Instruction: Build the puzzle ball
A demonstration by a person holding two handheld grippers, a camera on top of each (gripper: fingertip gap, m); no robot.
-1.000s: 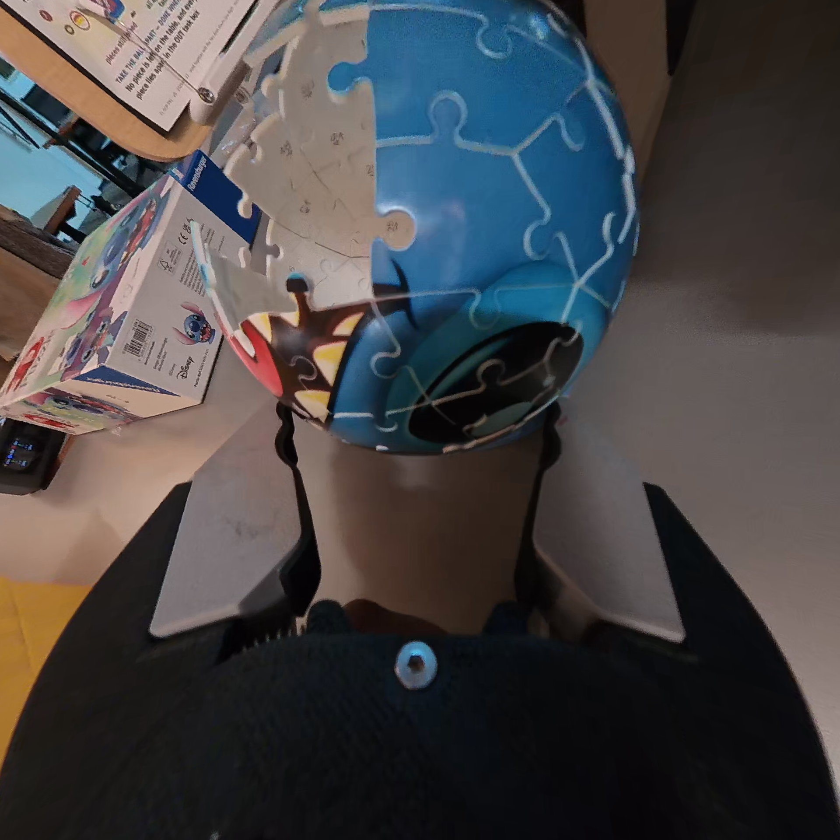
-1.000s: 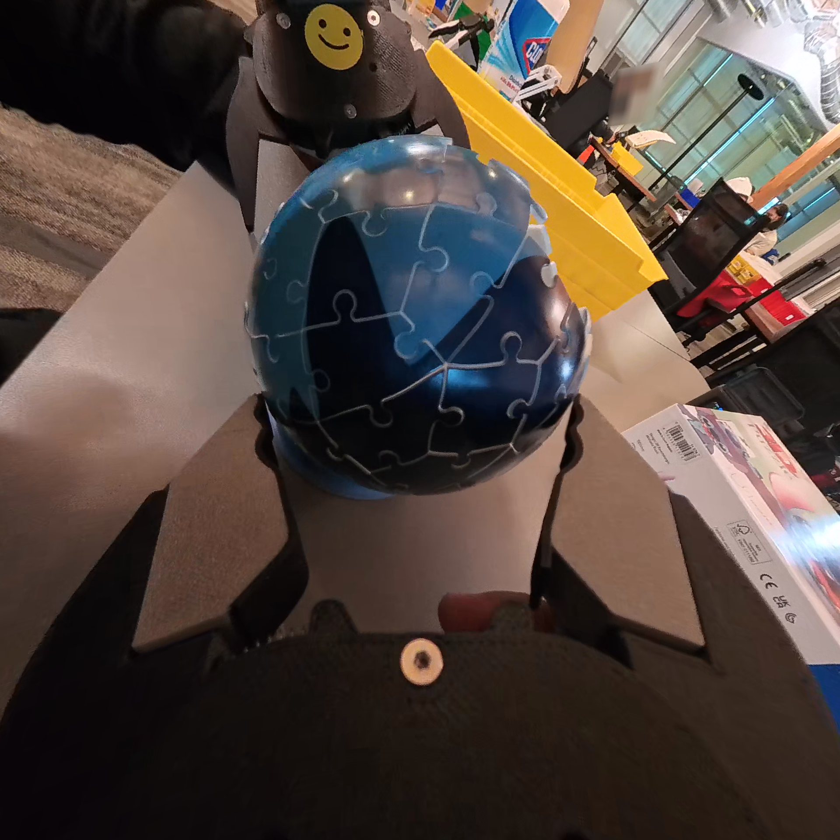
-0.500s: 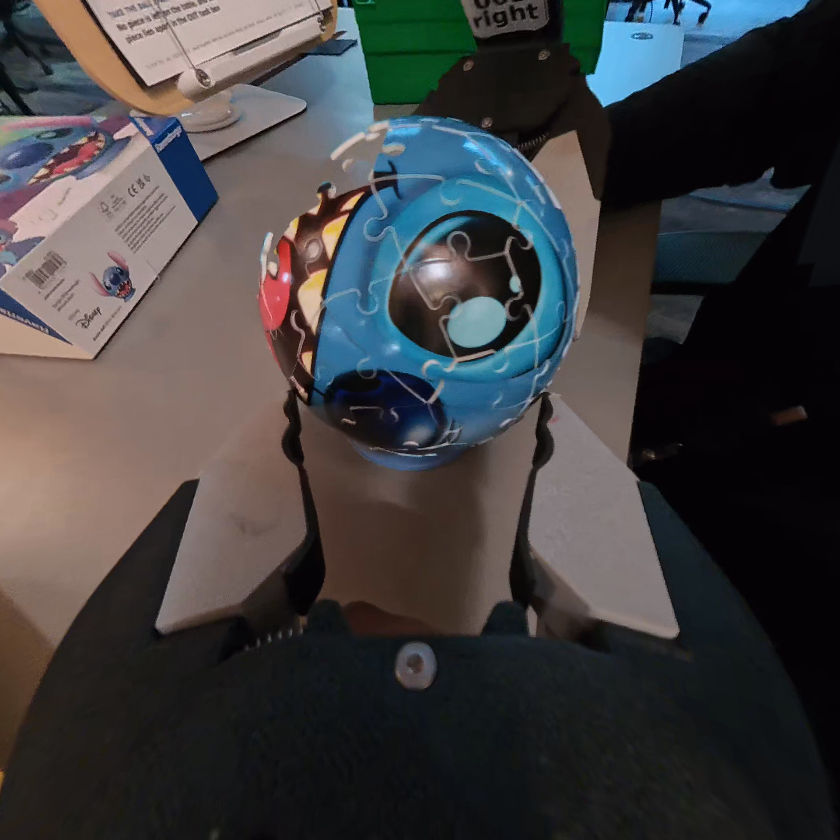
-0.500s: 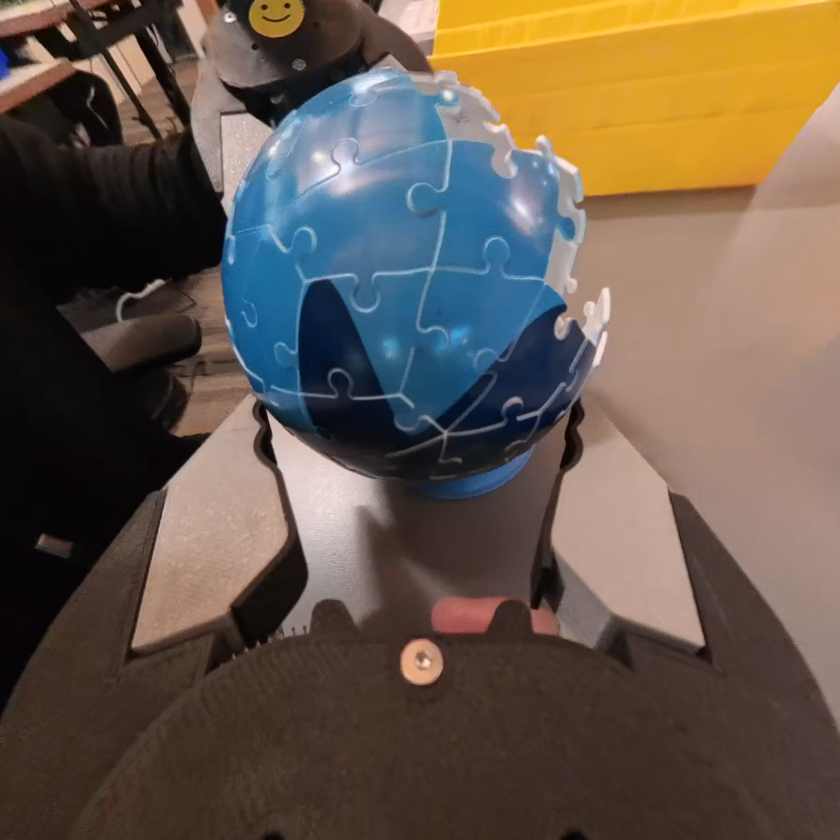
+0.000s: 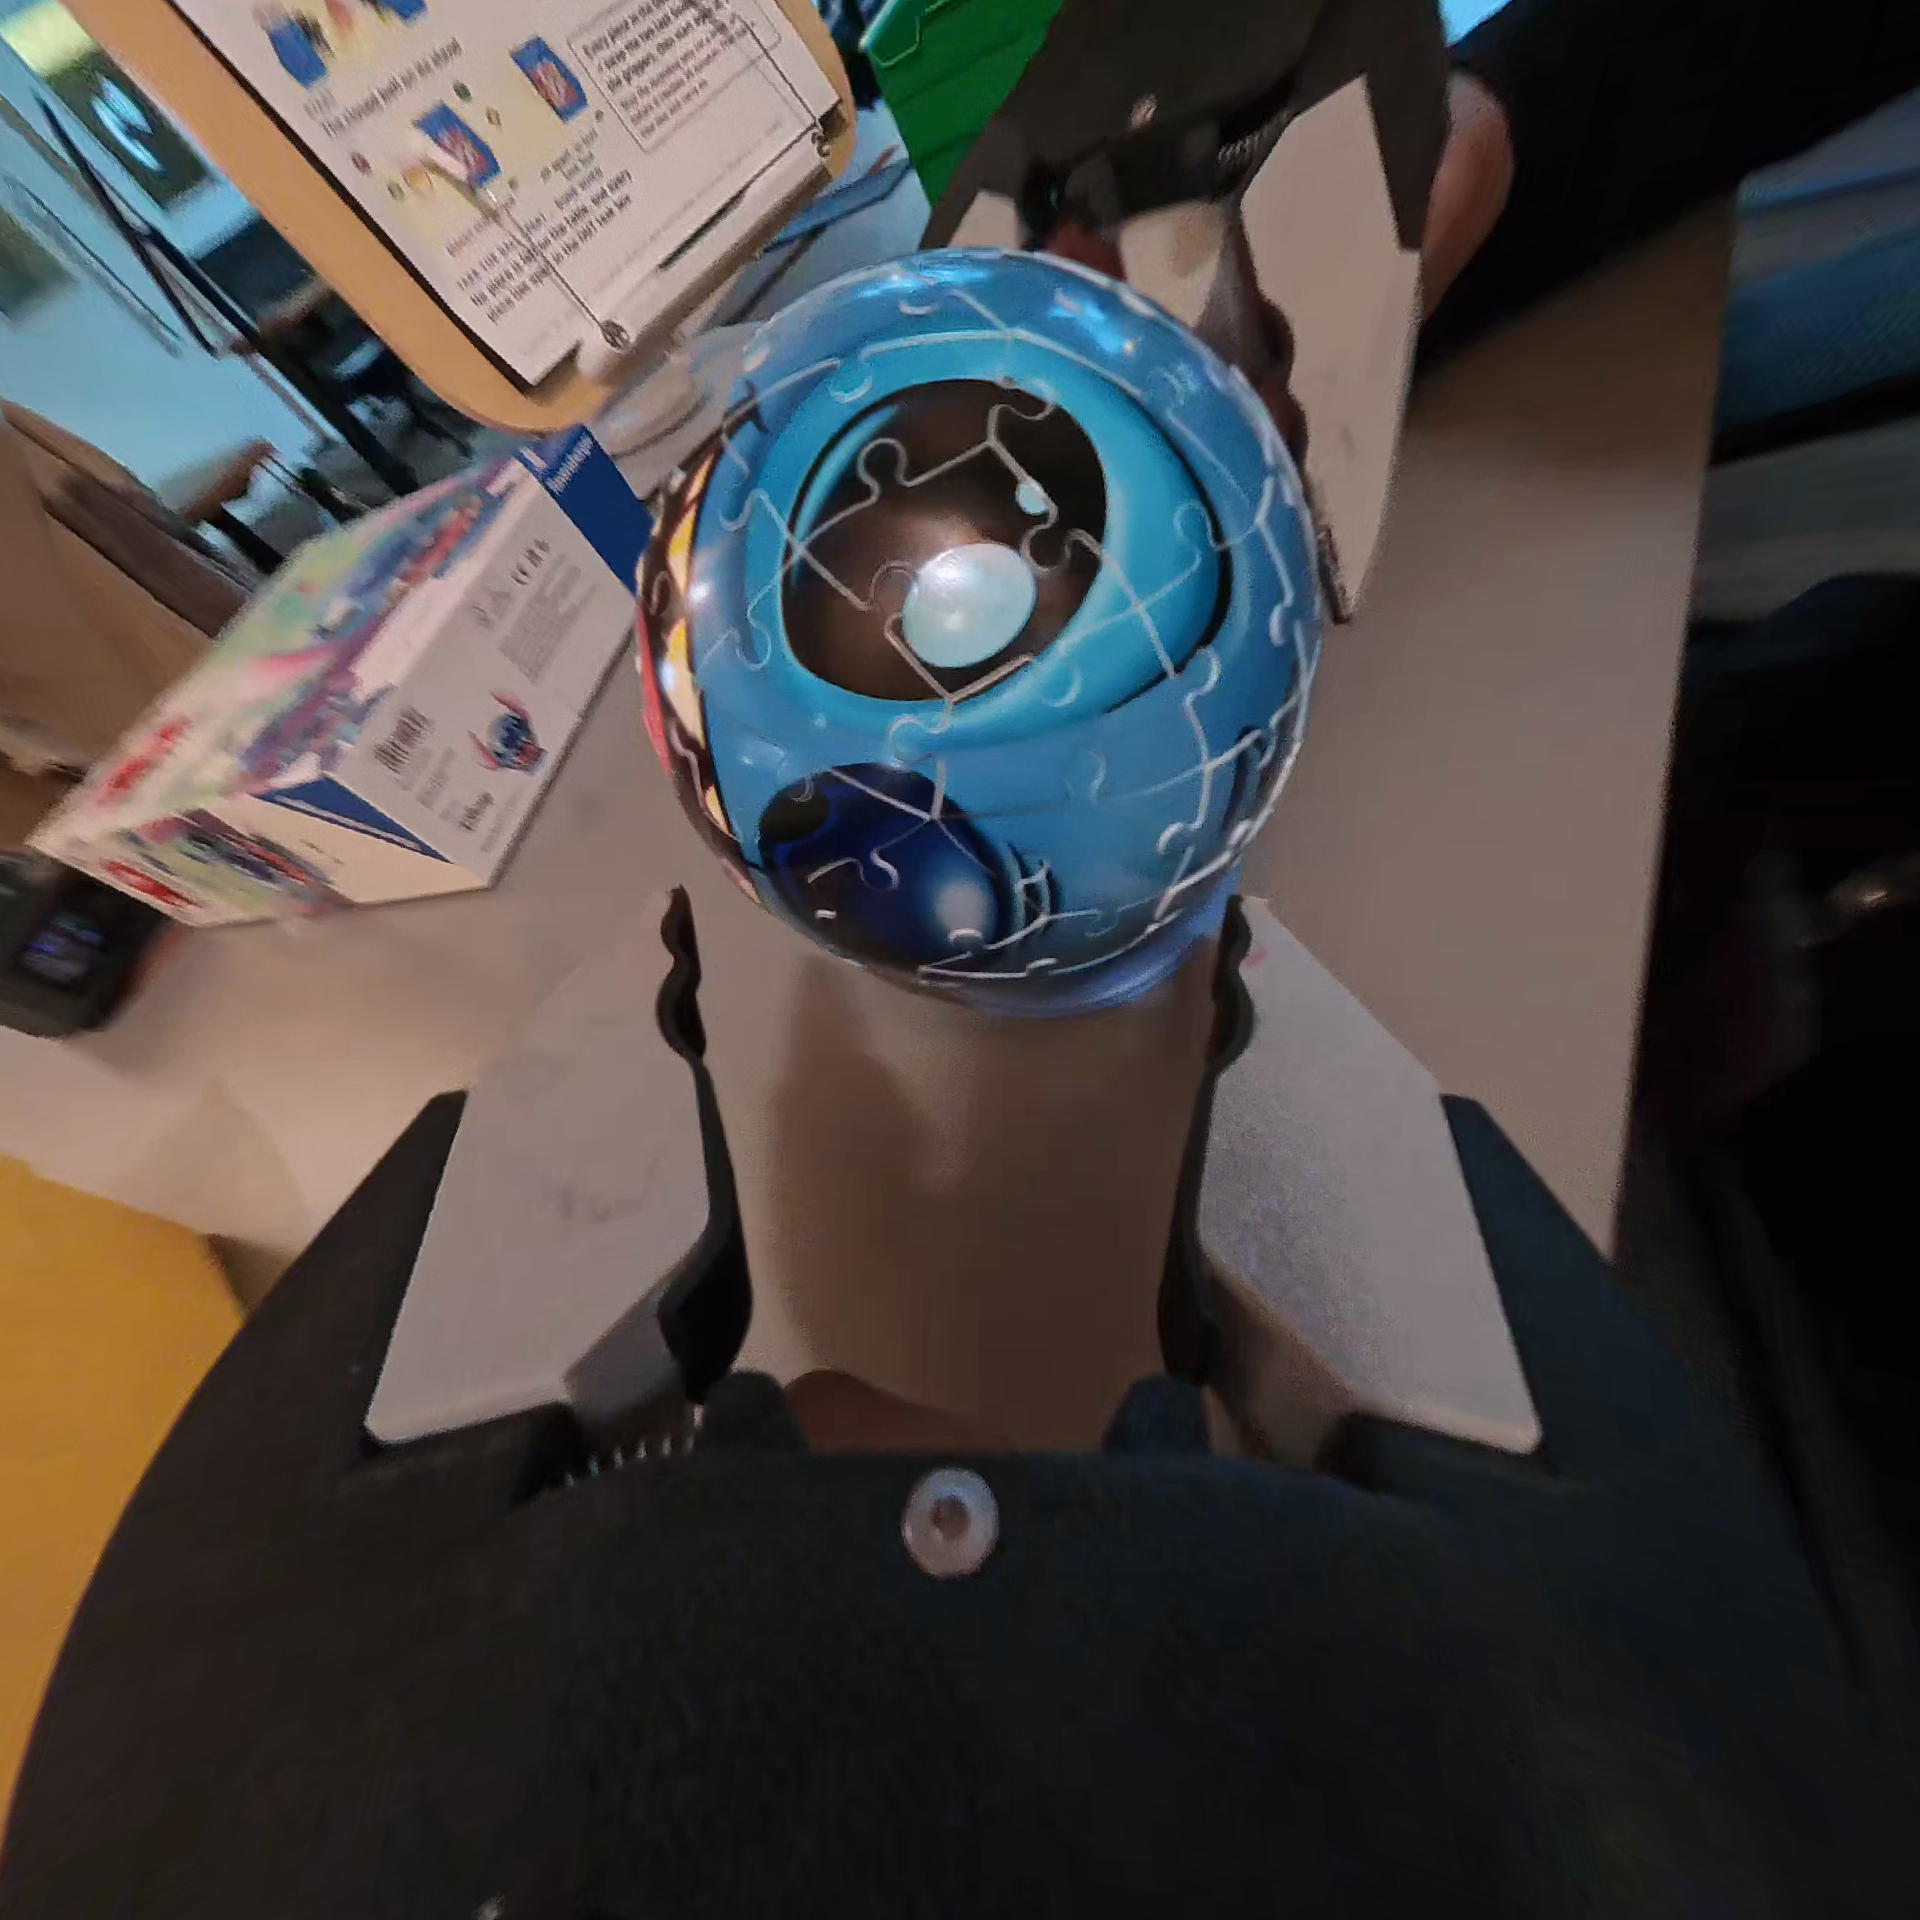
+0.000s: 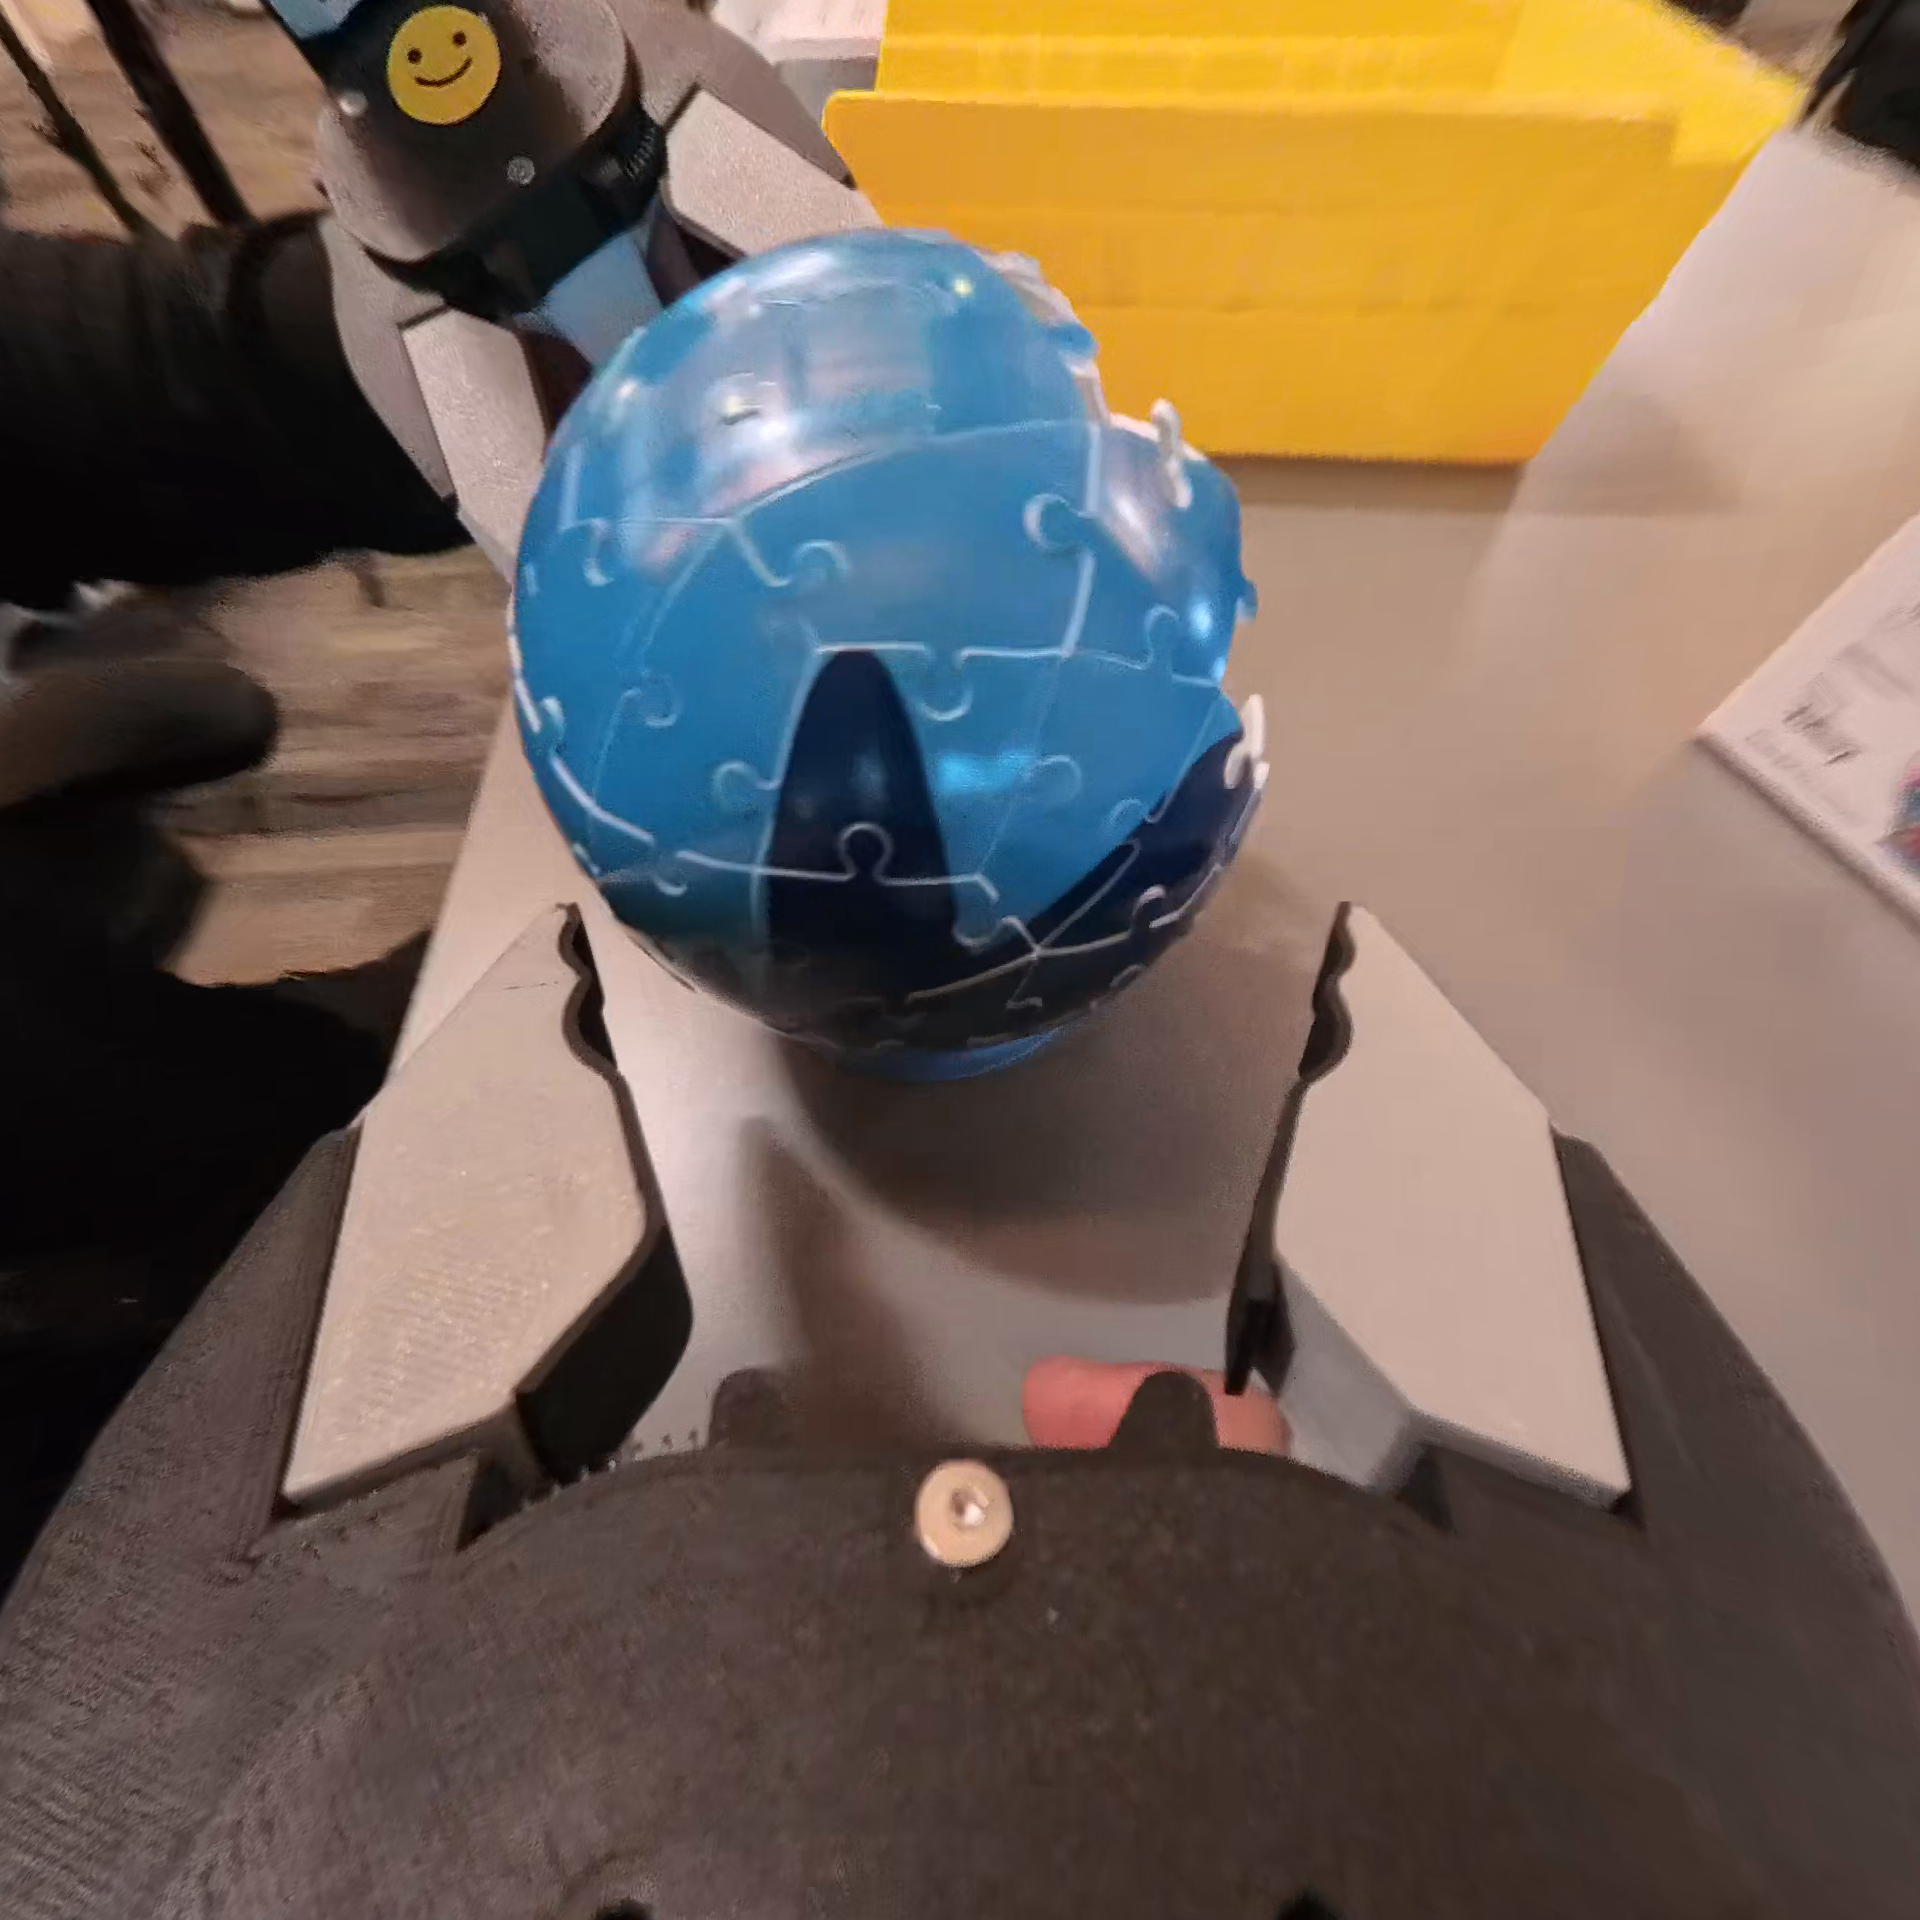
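The blue puzzle ball [image 5: 997, 634] stands on its blue ring base on the grey table [image 5: 935, 1195]. A large dark eye and a dark blue nose face the left wrist view. In the right wrist view the ball [image 6: 883, 707] shows plain blue pieces and a ragged white-edged gap on its right side. My left gripper [image 5: 956, 914] is open, fingertips just short of the ball's lower sides. My right gripper [image 6: 954, 923] is open on the opposite side, clear of the ball. Each gripper shows beyond the ball in the other's view [image 5: 1195, 125] [image 6: 499, 156].
The puzzle box [image 5: 343, 727] lies left of the ball, and shows at the right edge of the right wrist view [image 6: 1849, 748]. A yellow bin [image 6: 1299, 260], a green bin [image 5: 956, 83] and an instruction sheet on a stand [image 5: 540, 156] are nearby. The table edge [image 5: 1662, 727] runs close to the ball.
The ball was tilted between both grippers with its white inside showing; it now stands upright on its base. Both grippers have drawn back slightly and the right jaws stand wider.
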